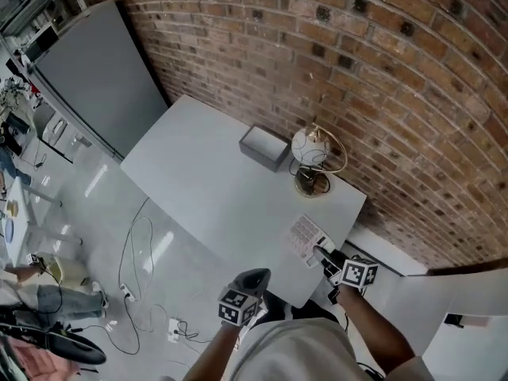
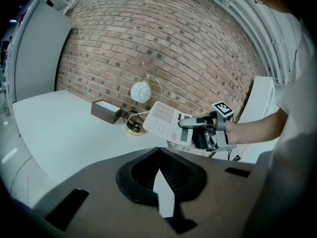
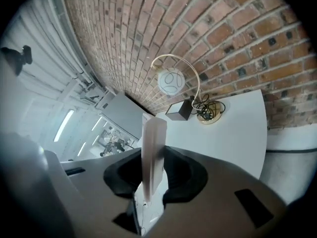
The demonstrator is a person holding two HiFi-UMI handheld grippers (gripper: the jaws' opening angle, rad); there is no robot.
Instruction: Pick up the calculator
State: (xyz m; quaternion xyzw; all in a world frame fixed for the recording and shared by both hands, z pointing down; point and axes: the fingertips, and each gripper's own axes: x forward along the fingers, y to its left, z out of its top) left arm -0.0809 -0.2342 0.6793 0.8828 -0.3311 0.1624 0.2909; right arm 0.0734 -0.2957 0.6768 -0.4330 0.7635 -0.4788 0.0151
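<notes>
The white calculator [image 1: 305, 235] with pale pink keys is near the table's front right corner. My right gripper [image 1: 324, 256] is shut on its near end. In the left gripper view the calculator [image 2: 162, 119] is lifted off the white table [image 2: 59, 128], tilted, with the right gripper [image 2: 190, 124] clamped on its display end. In the right gripper view it stands edge-on [image 3: 154, 133] between the pads of my right gripper [image 3: 152, 157]. My left gripper [image 1: 254, 278] hovers off the table's front edge. Its jaws [image 2: 159, 155] meet at the tips with nothing between them.
A grey box [image 1: 264, 146] and a white globe lamp [image 1: 311, 148] on a gold arc stand, with a coiled cable at its base, sit at the table's back by the brick wall. Cables and a power strip [image 1: 173, 326] lie on the floor at the left.
</notes>
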